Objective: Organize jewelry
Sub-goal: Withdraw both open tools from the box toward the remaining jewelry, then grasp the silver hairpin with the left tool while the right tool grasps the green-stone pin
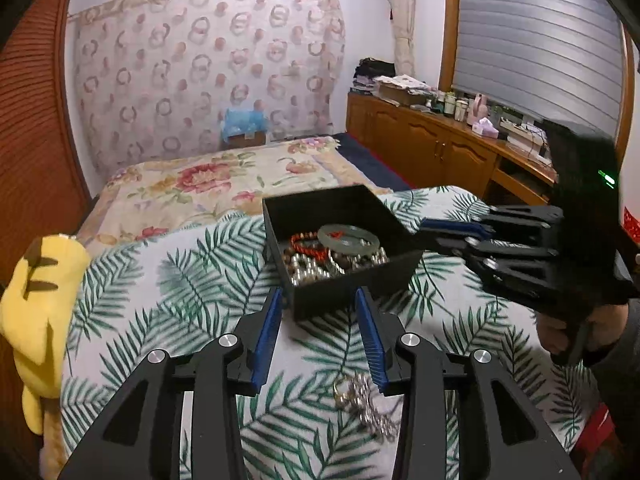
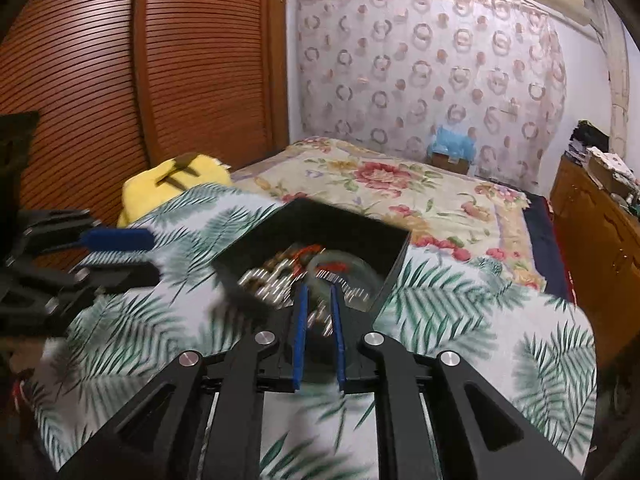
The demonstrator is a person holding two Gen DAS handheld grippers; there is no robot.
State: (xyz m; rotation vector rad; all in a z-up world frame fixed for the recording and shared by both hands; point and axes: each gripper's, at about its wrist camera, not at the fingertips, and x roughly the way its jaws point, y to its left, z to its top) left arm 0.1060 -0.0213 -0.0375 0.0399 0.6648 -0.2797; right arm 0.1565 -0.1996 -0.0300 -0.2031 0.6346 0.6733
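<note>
An open black box (image 1: 334,209) (image 2: 320,225) stands on the palm-leaf bedspread (image 1: 168,304). It holds a pale green bangle (image 1: 349,237), red beads (image 1: 306,241) and silver beads (image 1: 316,272). My left gripper (image 1: 319,294) (image 2: 155,256) hovers just short of the box's near wall, open, with nothing between its blue pads. A loose silver chain (image 1: 366,402) lies on the bedspread under its right finger. My right gripper (image 2: 318,293) (image 1: 426,232), held by a hand (image 1: 580,332), reaches over the box's near rim. Its pads stand a narrow gap apart and grip nothing.
A yellow plush toy (image 1: 38,304) (image 2: 176,182) lies at the bedspread's left edge beside the slatted wooden wardrobe (image 2: 120,80). A floral quilt (image 1: 224,184) covers the bed beyond the box. A cluttered wooden cabinet (image 1: 432,140) runs along the right wall.
</note>
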